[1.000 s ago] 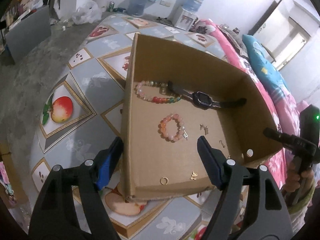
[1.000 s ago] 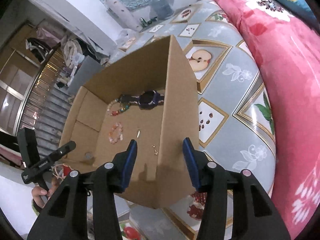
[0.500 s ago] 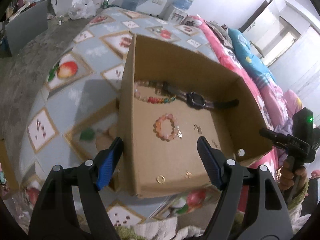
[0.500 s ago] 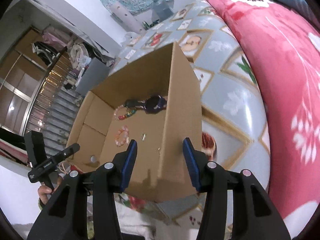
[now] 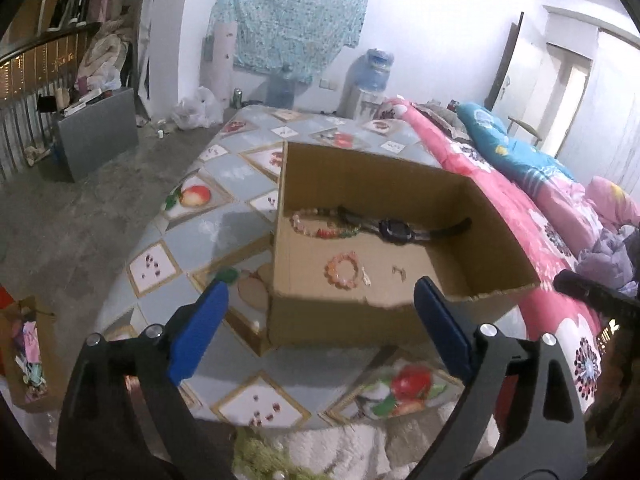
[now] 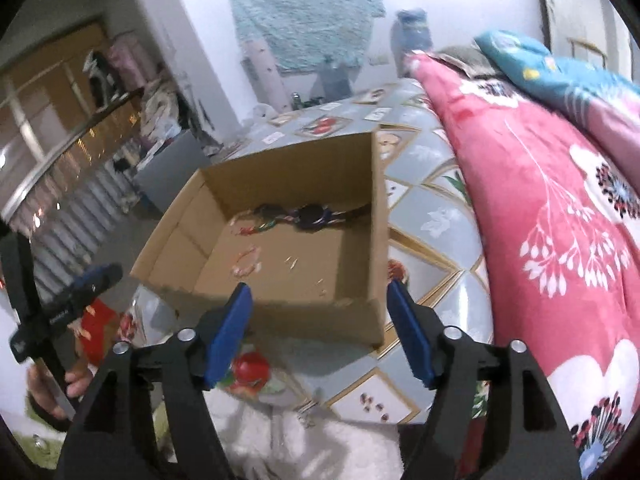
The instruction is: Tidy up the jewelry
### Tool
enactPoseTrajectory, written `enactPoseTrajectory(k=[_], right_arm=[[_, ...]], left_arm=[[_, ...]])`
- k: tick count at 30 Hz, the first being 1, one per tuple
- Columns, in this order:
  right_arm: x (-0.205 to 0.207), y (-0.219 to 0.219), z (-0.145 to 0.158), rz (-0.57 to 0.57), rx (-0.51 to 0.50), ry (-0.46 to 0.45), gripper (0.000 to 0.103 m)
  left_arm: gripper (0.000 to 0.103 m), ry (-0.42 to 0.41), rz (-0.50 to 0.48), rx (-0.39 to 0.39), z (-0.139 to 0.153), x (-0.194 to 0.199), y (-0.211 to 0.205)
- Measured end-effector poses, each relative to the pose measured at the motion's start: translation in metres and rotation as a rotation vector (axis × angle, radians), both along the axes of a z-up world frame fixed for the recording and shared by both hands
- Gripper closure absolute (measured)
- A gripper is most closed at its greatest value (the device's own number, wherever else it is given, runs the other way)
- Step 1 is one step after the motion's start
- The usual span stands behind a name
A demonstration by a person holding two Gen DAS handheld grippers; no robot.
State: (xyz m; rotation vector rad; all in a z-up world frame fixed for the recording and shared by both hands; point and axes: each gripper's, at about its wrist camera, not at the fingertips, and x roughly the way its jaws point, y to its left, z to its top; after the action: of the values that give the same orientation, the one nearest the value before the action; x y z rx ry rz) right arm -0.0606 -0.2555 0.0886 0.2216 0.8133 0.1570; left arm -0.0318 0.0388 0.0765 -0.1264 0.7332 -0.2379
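Jewelry lies gathered on the floor of an open cardboard box (image 5: 344, 322) that sits on a fruit-patterned mat (image 5: 224, 240) beside a pink floral quilt (image 6: 540, 208): a multicoloured bead bracelet (image 5: 320, 226) and a dark wristwatch (image 5: 396, 230) rest along the far wall, touching end to end, while a smaller orange bead bracelet (image 5: 343, 270) and a few tiny metal pieces (image 5: 398, 271) lie nearer the middle. The left gripper (image 5: 320, 332) hovers low in front of the box's near wall, its blue-padded jaws opening and spread wide, with only the box's near corner seen between them and nothing in their grasp. The right gripper (image 6: 320, 328) hangs just short of the box's other near corner, its jaws likewise opening, pads clear of the cardboard and holding nothing. In the right wrist view the picture is blurred, and a hand (image 6: 56, 388) grips the left tool's handle at the frame's left edge. A water dispenser (image 5: 370, 80) and a blue patterned cloth (image 5: 288, 16) stand against the white back wall
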Motion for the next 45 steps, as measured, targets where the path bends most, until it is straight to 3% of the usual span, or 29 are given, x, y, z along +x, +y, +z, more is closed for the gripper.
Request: enactPoseTrajectory(k=[9,14,19,22,45], right_arm=[[-0.011,0.041,-0.031,0.0,-0.094,0.076,0.02],[-0.005,0.046,-0.03,-0.045,-0.118,0.066,0.011],[0.003,0.048,-0.037,-0.085,-0.113,0.122,0.01],[0.005,0.049,-0.041,-0.113,-0.142,0.146,0.01],[0.028,0.057,-0.05,-0.145,-0.143,0.215,0.009]], left_arm=[[0.012,0.024,0.127,0.126,-0.019,-0.02,-0.017],[0.012,0.073,0.122,0.169,-0.026,-0.014,-0.023],[0.012,0.119,0.117,0.311,-0.036,-0.003,-0.04],[0.012,0.167,0.117,0.3,-0.041,0.001,-0.043],[0.012,0.224,0.083,0.292,-0.04,0.019,-0.064]])
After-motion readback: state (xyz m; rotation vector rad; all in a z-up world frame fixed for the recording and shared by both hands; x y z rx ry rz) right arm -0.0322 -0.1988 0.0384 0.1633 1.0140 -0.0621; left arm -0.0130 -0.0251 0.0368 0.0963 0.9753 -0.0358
